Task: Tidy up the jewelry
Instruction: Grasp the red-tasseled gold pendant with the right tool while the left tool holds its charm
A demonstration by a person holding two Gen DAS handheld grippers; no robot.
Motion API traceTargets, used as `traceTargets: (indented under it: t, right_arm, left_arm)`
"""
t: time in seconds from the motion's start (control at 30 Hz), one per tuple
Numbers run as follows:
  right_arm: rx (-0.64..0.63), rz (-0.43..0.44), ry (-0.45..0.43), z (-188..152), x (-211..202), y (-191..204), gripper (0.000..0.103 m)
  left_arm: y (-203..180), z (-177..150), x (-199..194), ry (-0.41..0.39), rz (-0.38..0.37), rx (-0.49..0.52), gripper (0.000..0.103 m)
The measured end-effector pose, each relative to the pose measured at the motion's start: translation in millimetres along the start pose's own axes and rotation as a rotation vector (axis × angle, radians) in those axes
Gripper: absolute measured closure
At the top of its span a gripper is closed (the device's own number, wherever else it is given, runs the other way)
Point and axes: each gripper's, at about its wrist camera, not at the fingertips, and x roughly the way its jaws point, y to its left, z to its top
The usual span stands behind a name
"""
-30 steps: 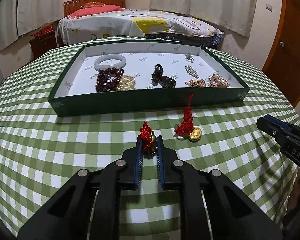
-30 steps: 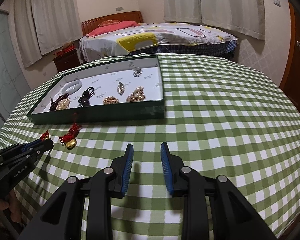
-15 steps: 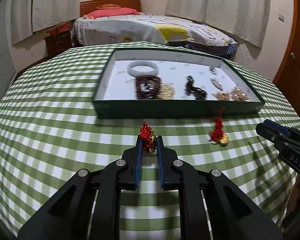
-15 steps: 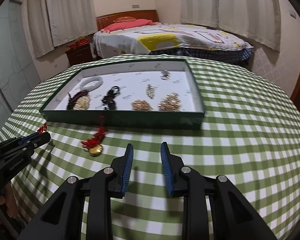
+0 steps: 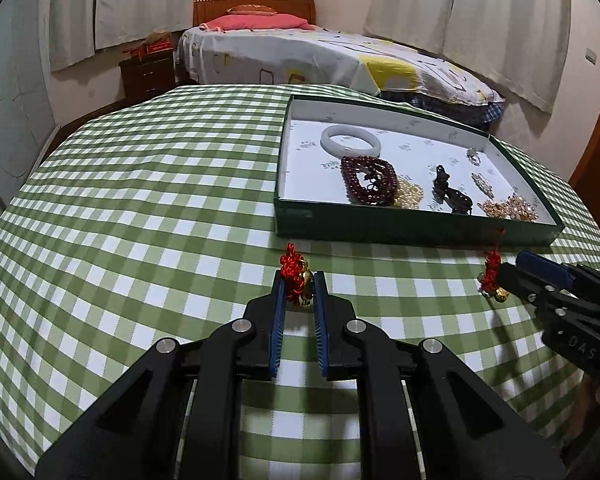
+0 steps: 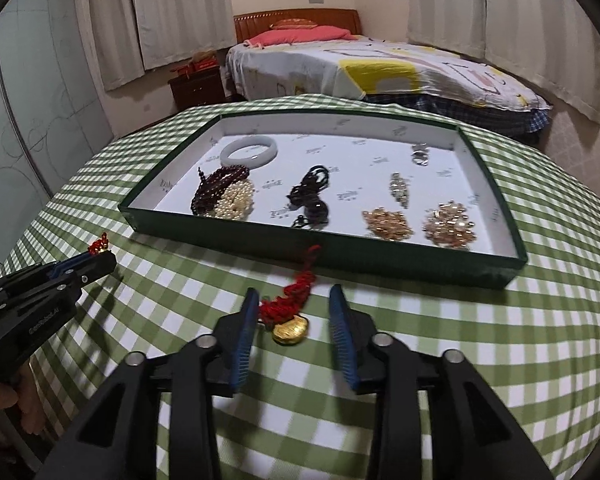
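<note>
My left gripper (image 5: 299, 280) is shut on a red knotted charm with a gold piece (image 5: 296, 274), held above the checked tablecloth; the same charm (image 6: 99, 245) peeks over that gripper (image 6: 100, 262) in the right wrist view. A second red knotted charm with a gold ingot (image 6: 290, 322) lies on the cloth in front of the green tray (image 6: 404, 266). My right gripper (image 6: 294, 304) straddles it, jaws opening, pads clear of it. In the left wrist view this charm (image 5: 491, 276) sits by the right gripper (image 5: 516, 268).
The tray (image 5: 380, 232) holds a white bangle (image 6: 249, 151), dark red beads (image 6: 216, 190), pearls (image 6: 236, 202), a black cord piece (image 6: 310, 200) and several gold brooches. A bed (image 6: 380, 68) stands beyond the round table. A hand (image 6: 4, 412) shows at lower left.
Both grippers swung left across the table. The right gripper came over the loose ingot charm and its jaws widened. The left gripper kept its grip on its charm.
</note>
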Motion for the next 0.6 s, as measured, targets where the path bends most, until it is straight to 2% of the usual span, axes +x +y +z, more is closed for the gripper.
traceTargets:
  t: [0.27,0.33,0.37,0.6]
  right_arm:
    - [0.010,0.019,0.055,2,14,4,0.065]
    - [0.015,0.019,0.056,1,13,2,0.074]
    - [0.019,0.023,0.057,1,12,0,0.082]
    - [0.041,0.027,0.029,-5,2,-10,0.090]
  left_arm:
    - [0,0,1,0.004,-0.005,-0.003,0.089]
    - [0,0,2,0.005,-0.006,-0.003,0.089]
    - [-1,-1,2,0.006,-0.007,-0.002,0.089]
    - [-7,-2,1,0.003,-0.013,0.009,0.089]
